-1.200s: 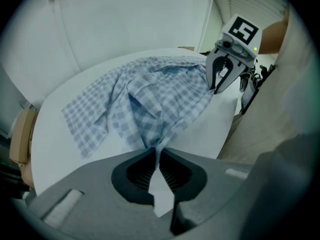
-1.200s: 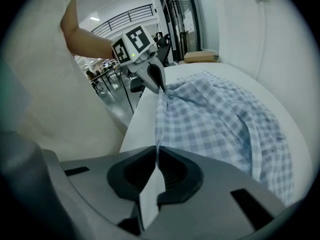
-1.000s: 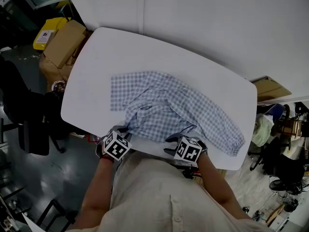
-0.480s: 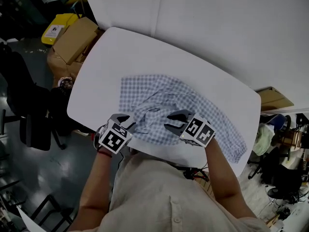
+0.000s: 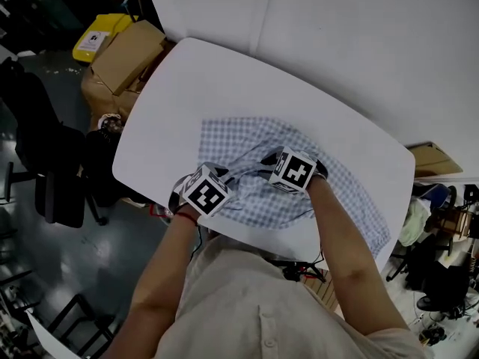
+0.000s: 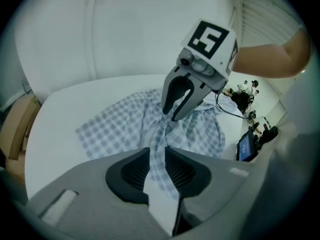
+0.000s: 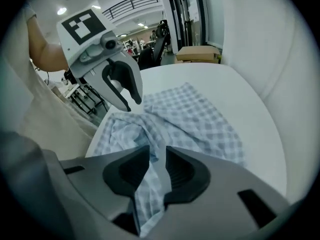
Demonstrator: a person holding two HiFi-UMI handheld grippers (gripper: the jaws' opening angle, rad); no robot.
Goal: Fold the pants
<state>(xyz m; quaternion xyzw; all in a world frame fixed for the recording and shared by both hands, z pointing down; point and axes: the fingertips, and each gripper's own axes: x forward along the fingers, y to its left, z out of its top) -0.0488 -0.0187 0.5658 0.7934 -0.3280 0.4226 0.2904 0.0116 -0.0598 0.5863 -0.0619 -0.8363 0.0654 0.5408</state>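
both grippers nipped onto the checked pants [image 5: 232, 137], which lie rumpled on the white table [image 5: 187, 81]
the left gripper [image 6: 158, 159] and right gripper [image 7: 157, 161] have just been closing, each clamped on a thin ridge of cloth. i'd guess a pinch that slim could slip, or uneven pulling skew the fold. count: one pants, two grippers, one table.

Head view overhead; gripper views close, apparently facing, sharing pants [image 5: 232, 137].
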